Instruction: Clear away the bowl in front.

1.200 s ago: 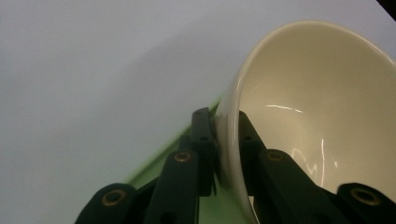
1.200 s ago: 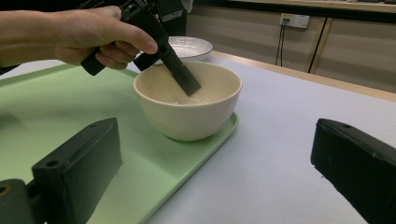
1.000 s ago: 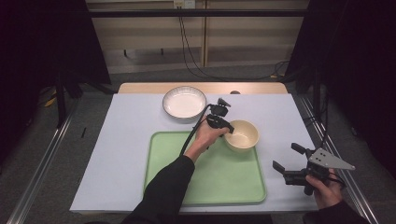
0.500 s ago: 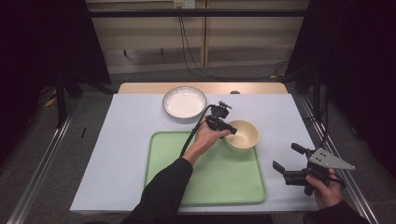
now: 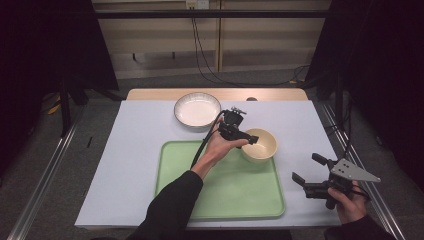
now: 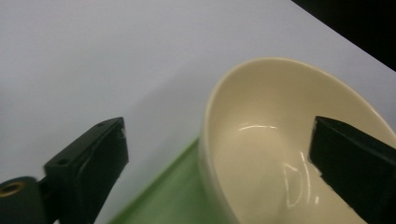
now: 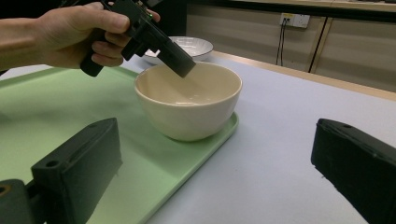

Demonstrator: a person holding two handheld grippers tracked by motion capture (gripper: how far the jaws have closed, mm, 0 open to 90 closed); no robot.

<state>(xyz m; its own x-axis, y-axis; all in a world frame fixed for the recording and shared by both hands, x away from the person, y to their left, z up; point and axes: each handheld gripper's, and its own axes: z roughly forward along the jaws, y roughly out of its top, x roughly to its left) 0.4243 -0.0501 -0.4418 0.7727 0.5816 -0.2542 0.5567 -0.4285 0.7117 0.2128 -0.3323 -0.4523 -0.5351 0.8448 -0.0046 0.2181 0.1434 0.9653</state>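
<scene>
A cream bowl (image 5: 260, 146) stands on the far right corner of a green tray (image 5: 225, 190). My left gripper (image 5: 248, 140) reaches over the bowl's near-left rim. In the left gripper view, the bowl (image 6: 261, 140) has one jaw outside its wall and the other inside, and both stand clear of the rim. The left gripper (image 6: 219, 135) is open, and its jaws have just been opening. My right gripper (image 5: 309, 168) is held open, with nothing in it, off the tray's right edge. Its own view faces the bowl (image 7: 187, 102) and the left gripper (image 7: 180, 63).
A white plate (image 5: 197, 111) sits on the pale table cover (image 5: 125, 165) beyond the tray's far edge. The tray's inner surface (image 7: 56, 112) is bare apart from the bowl. The table's right edge runs just right of the right hand.
The left gripper's jaws have spread apart at the bowl's rim. The bowl stays where it was on the tray, and the right hand has not moved.
</scene>
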